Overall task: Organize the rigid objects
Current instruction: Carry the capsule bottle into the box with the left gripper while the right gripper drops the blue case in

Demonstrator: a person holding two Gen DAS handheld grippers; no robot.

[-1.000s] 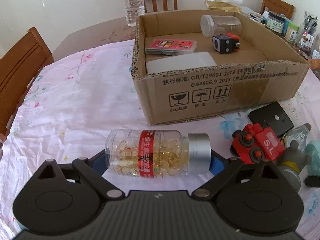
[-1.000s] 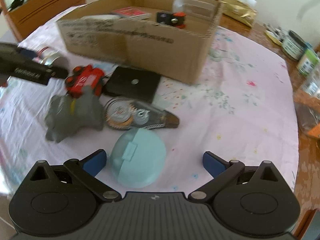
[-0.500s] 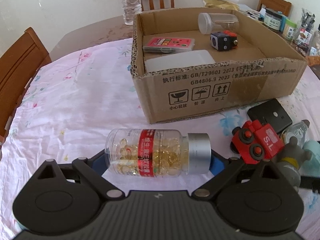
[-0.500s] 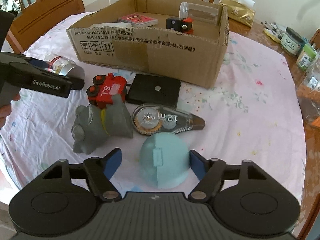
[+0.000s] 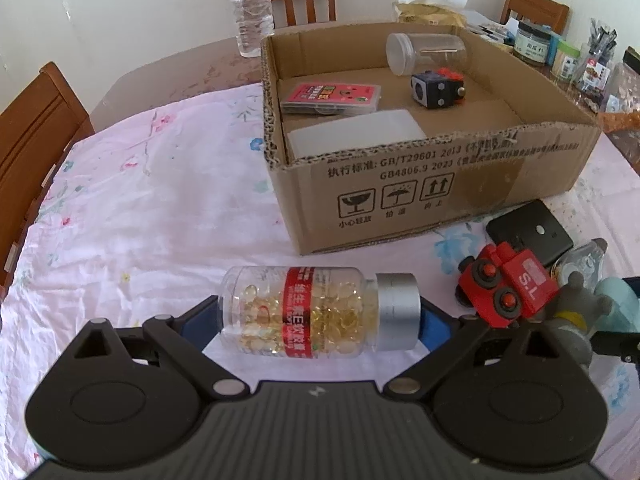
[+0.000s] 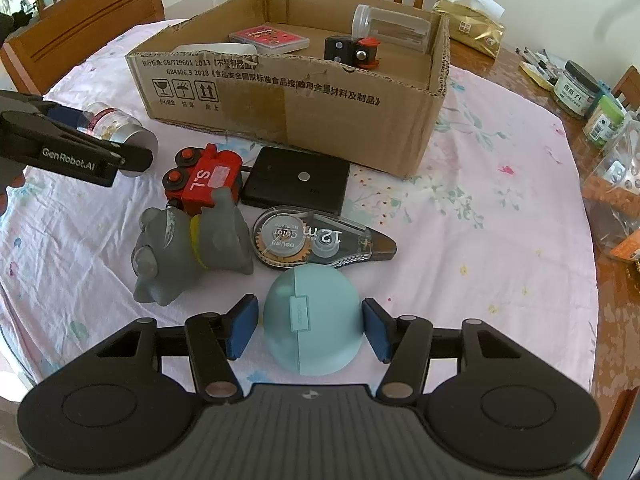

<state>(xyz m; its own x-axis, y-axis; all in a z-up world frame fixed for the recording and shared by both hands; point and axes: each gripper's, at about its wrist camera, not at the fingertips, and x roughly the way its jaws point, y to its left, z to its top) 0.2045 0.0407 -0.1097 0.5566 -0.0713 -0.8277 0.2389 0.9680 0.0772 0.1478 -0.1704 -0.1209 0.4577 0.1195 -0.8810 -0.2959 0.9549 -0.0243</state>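
My left gripper (image 5: 320,318) is shut on a clear capsule bottle (image 5: 316,312) with a red label and silver cap, held lengthwise above the cloth in front of the cardboard box (image 5: 440,188). The bottle also shows in the right wrist view (image 6: 116,128). My right gripper (image 6: 306,326) has its blue pads on both sides of a light blue round case (image 6: 312,320) on the table; contact is unclear. The box (image 6: 304,100) holds a clear jar (image 6: 390,28), a red card case (image 6: 268,38), a black-and-red cube toy (image 6: 352,52) and a white lid (image 5: 352,136).
On the cloth lie a red toy train (image 6: 204,178), a grey rubber dog (image 6: 188,248), a black flat box (image 6: 298,180) and a correction tape dispenser (image 6: 320,242). A water bottle (image 5: 250,4), chairs and jars (image 6: 580,88) stand around the table edge.
My right gripper has moved onto the blue case and narrowed around it. My left gripper has lifted the capsule bottle slightly; the box looks a little lower.
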